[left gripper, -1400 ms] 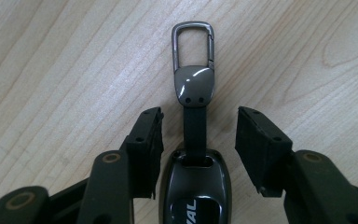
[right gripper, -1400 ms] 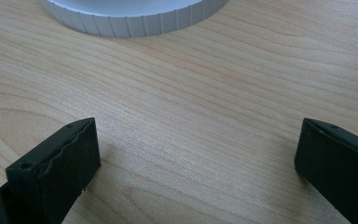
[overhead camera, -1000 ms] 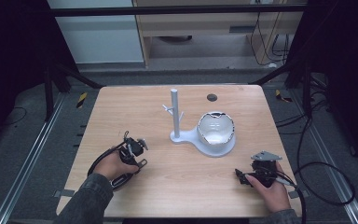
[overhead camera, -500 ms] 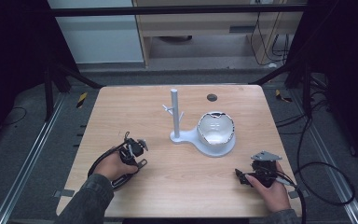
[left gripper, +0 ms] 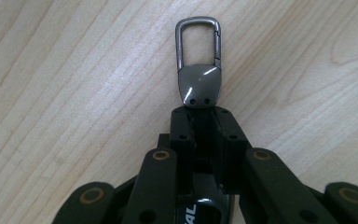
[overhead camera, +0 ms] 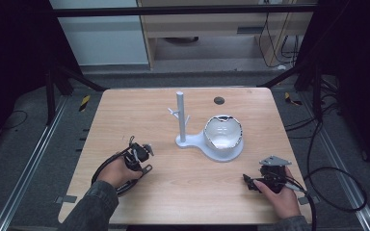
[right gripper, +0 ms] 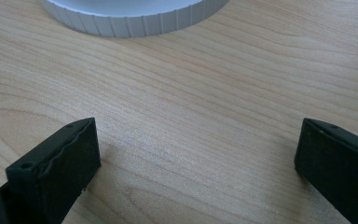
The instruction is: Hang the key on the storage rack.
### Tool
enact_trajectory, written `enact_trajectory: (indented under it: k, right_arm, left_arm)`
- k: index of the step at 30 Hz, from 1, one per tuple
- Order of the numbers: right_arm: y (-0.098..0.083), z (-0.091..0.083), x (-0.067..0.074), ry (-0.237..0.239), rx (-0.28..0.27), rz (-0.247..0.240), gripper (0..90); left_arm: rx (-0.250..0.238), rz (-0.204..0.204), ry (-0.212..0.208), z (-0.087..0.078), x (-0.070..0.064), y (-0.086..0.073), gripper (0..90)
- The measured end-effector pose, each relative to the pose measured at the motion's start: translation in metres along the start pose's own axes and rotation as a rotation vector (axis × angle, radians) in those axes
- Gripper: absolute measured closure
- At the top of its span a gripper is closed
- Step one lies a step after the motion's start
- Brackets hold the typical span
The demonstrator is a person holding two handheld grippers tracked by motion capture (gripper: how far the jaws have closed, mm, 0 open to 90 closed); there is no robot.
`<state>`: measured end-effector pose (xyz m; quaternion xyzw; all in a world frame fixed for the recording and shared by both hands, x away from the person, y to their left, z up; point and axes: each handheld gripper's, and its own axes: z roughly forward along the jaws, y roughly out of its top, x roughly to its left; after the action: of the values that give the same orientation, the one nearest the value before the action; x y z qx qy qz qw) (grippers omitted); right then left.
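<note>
Tongs on the left point(left gripper: 200, 126) are pressed together on a key fob point(left gripper: 199, 86), pinching its dark body so that the grey metal clip loop juts out past the jaws, low over the tabletop point(overhead camera: 188, 192); in the high view the same left tongs point(overhead camera: 142, 156) sit at the near left of the tabletop, well apart from the white stand point(overhead camera: 211, 139) with its upright post and side pegs; the right tongs point(right gripper: 196, 154) are spread wide and hold nothing, resting low near the ribbed rim of the stand's base point(right gripper: 135, 14), and in the high view these right tongs point(overhead camera: 255, 182) lie at the near right edge; against the pictures from a second and half a second back, almost nothing has shifted: both hands keep the same places and the stand has not moved; I judge that the fob is already secured and the carry toward a peg has not begun; the dish on the stand's base looks shiny, but what lies in it I cannot tell.
</note>
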<state>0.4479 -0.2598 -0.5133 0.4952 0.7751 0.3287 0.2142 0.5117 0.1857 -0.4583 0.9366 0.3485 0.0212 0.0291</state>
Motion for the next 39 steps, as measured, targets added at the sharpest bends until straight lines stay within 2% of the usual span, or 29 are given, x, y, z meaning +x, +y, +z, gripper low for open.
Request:
enact_trajectory:
  k: [5, 6, 7, 9, 10, 11, 12, 15, 16, 17, 18, 19, 20, 21, 22, 23, 24, 25, 26, 27, 28, 29, 31, 35, 39]
  right_arm:
    - [0.0, 0.0, 0.0, 0.001, 0.001, 0.003, 0.5]
    - [0.0, 0.0, 0.0, 0.0, 0.0, 0.002, 0.4]
    - [0.0, 0.0, 0.0, 0.0, 0.0, 0.002, 0.5]
    - [0.0, 0.0, 0.0, 0.001, 0.0, 0.006, 0.5]
    - [0.0, 0.0, 0.0, 0.001, -0.001, 0.006, 0.5]
    - [0.0, 0.0, 0.001, 0.0, 0.0, 0.007, 0.5]
    - [0.001, 0.001, 0.001, 0.0, 0.0, 0.007, 0.4]
    - [0.001, 0.001, 0.001, 0.0, 0.0, 0.009, 0.5]
    - [0.001, 0.001, 0.001, 0.0, 0.0, 0.009, 0.5]
    - [0.001, 0.001, 0.001, -0.004, 0.001, 0.011, 0.4]
    - [0.001, 0.001, 0.002, -0.006, 0.0, 0.013, 0.4]
    - [0.001, 0.001, 0.002, -0.007, 0.001, 0.013, 0.5]
    - [0.001, 0.001, 0.002, -0.007, 0.001, 0.015, 0.5]
    - [0.001, 0.001, 0.002, -0.007, 0.001, 0.016, 0.5]
    - [0.001, 0.001, 0.002, -0.008, 0.001, 0.015, 0.5]
    - [0.001, 0.001, 0.002, -0.008, 0.001, 0.015, 0.5]
    - [0.001, 0.001, 0.002, -0.007, 0.001, 0.015, 0.5]
    - [0.001, 0.001, 0.002, -0.007, 0.001, 0.015, 0.5]
    - [0.001, 0.001, 0.002, -0.007, 0.001, 0.015, 0.5]
    - [0.001, 0.001, 0.002, -0.007, 0.001, 0.015, 0.4]
    - [0.001, 0.001, 0.002, -0.008, 0.001, 0.014, 0.5]
    - [0.001, 0.001, 0.002, -0.008, 0.001, 0.014, 0.5]
    - [0.001, 0.001, 0.002, -0.008, 0.0, 0.016, 0.4]
    - [0.001, 0.001, 0.002, -0.009, 0.0, 0.015, 0.4]
    - [0.001, 0.001, 0.002, -0.009, 0.0, 0.015, 0.4]
  left_arm:
    - [-0.042, 0.0, -0.003, -0.006, -0.003, -0.008, 80.0]
    - [-0.073, 0.004, -0.002, -0.011, -0.004, -0.013, 80.1]
    - [-0.073, 0.004, -0.002, -0.011, -0.004, -0.013, 80.1]
    - [-0.157, -0.007, -0.003, -0.02, -0.006, -0.022, 80.2]
    - [-0.157, -0.007, -0.003, -0.02, -0.006, -0.022, 80.2]
    - [-0.184, -0.009, -0.004, -0.024, -0.006, -0.025, 80.2]
    - [-0.247, -0.011, -0.004, -0.032, -0.008, -0.033, 80.2]
    - [-0.345, -0.027, 0.002, -0.047, -0.01, -0.044, 80.3]
    - [-0.345, -0.027, 0.002, -0.047, -0.01, -0.044, 80.3]
    - [-0.374, -0.031, 0.002, -0.052, -0.011, -0.046, 80.4]
    - [-0.431, -0.029, 0.001, -0.061, -0.015, -0.051, 80.5]
    - [-0.45, -0.023, -0.001, -0.065, -0.017, -0.053, 80.5]
    - [-0.45, -0.023, -0.001, -0.065, -0.017, -0.053, 80.5]
    - [-0.501, -0.012, 0.01, -0.071, -0.023, -0.057, 80.5]
    - [-0.531, -0.015, 0.014, -0.073, -0.025, -0.06, 80.5]
    - [-0.531, -0.015, 0.014, -0.073, -0.025, -0.06, 80.5]
    - [-0.567, -0.017, 0.007, -0.074, -0.027, -0.063, 80.5]
    - [-0.634, -0.019, 0.013, -0.077, -0.031, -0.068, 80.6]
    - [-0.634, -0.019, 0.013, -0.077, -0.031, -0.068, 80.6]
    - [-0.666, -0.017, 0.02, -0.078, -0.032, -0.069, 80.6]
    - [-0.732, -0.029, 0.037, -0.079, -0.033, -0.07, 80.7]
    - [-0.732, -0.029, 0.037, -0.079, -0.033, -0.07, 80.7]
    - [-0.795, -0.054, 0.039, -0.077, -0.031, -0.069, 80.7]
    - [-0.818, -0.074, 0.031, -0.074, -0.026, -0.066, 80.6]
    - [-0.831, -0.097, 0.05, -0.073, -0.019, -0.062, 80.6]
